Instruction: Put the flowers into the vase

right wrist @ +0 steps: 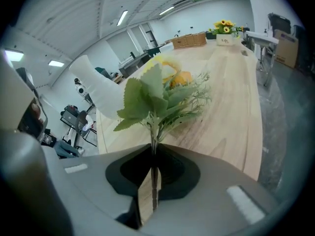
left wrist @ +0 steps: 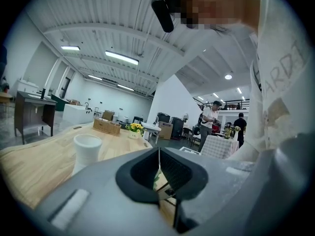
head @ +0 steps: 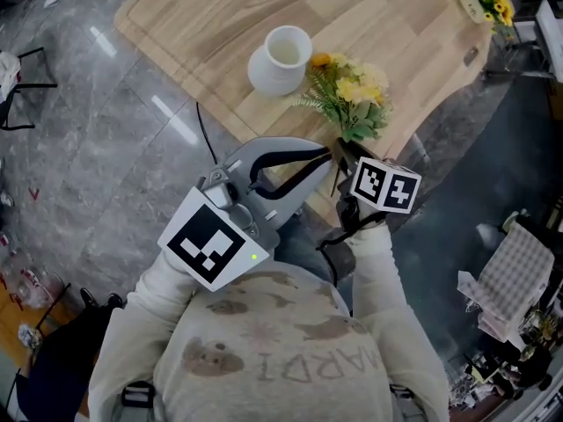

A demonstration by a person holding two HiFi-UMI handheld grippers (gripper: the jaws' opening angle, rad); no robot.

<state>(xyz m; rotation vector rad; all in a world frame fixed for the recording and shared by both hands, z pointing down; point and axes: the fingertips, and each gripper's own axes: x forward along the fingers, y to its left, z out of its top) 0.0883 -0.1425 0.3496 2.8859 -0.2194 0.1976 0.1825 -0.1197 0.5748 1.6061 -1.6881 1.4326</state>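
I am pinching the green stems of the bunch of yellow and orange flowers with green leaves (head: 352,95) in my right gripper (right wrist: 154,151), its jaws pressed tight onto them. The bunch is reaching out over the near edge of the light wooden desk (head: 202,16), its blooms just beside the white ceramic vase (head: 280,58) standing upright there. I am holding my left gripper (left wrist: 158,155) close beside the right one, jaws pressed together.
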